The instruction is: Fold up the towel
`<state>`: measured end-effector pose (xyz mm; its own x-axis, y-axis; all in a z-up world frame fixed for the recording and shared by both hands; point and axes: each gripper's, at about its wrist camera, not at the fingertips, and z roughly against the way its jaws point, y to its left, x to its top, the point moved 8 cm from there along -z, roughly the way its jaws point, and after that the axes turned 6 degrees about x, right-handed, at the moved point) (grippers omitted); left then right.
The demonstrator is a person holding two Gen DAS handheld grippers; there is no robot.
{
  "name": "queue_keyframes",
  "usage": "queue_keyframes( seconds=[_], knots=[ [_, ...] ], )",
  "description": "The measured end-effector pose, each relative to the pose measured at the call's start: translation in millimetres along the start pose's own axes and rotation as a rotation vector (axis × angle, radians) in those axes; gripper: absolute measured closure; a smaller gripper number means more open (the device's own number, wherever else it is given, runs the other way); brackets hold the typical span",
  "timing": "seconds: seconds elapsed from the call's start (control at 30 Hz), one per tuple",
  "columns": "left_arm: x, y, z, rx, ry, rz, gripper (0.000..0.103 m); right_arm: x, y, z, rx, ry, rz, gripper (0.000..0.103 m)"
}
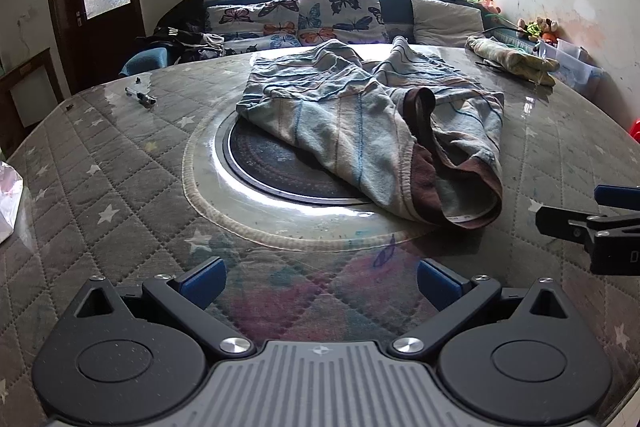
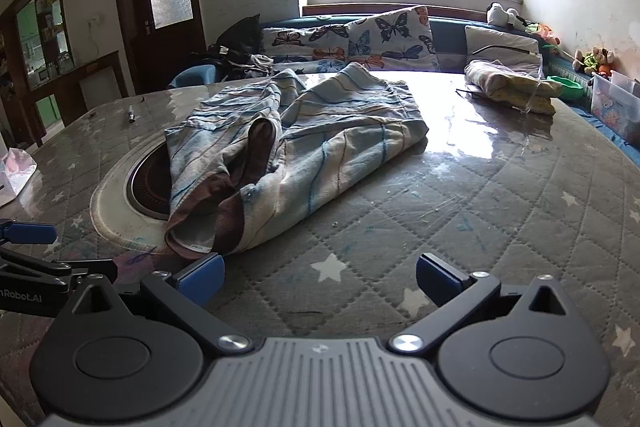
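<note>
Towel: towel (image 1: 372,131) lies rumpled and unfolded mid-table (image 1: 120,187), partly over the round inset (image 1: 272,167), ahead of both tools.
Axis: long side runs near to far, brown hem (image 2: 224,211) nearest.
Nearer tool: right tool (image 2: 320,277), its left finger just beside the hem.
Left tool: left tool (image 1: 322,279) low over the table, short of the towel.
Jaws: both spread, holding nothing.

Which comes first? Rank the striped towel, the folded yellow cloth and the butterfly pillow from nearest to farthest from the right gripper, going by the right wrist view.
From the open right gripper:
1. Striped towel, crumpled just ahead and to the left on the table.
2. Folded yellow cloth, far right part of the table.
3. Butterfly pillow, beyond the table's far edge, under the window.
</note>
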<state>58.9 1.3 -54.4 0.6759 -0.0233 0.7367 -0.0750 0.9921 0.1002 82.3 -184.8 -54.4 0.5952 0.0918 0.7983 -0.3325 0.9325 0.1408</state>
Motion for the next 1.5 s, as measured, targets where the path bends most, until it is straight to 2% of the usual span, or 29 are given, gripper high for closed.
queue_keyframes(
  seconds=[0.13,0.87,1.5],
  knots=[
    [-2,-1,-1,0.002,-0.001,0.000,0.000,-2,-2,2,0.018,-0.009,-0.004,0.000],
    [-10,-10,3,0.014,0.041,-0.032,0.000,-7,5,1,-0.005,0.040,-0.005,0.000],
    [-9,-17,-2,0.017,0.063,-0.053,0.000,-6,5,0,-0.005,0.044,-0.005,0.000]
  ],
)
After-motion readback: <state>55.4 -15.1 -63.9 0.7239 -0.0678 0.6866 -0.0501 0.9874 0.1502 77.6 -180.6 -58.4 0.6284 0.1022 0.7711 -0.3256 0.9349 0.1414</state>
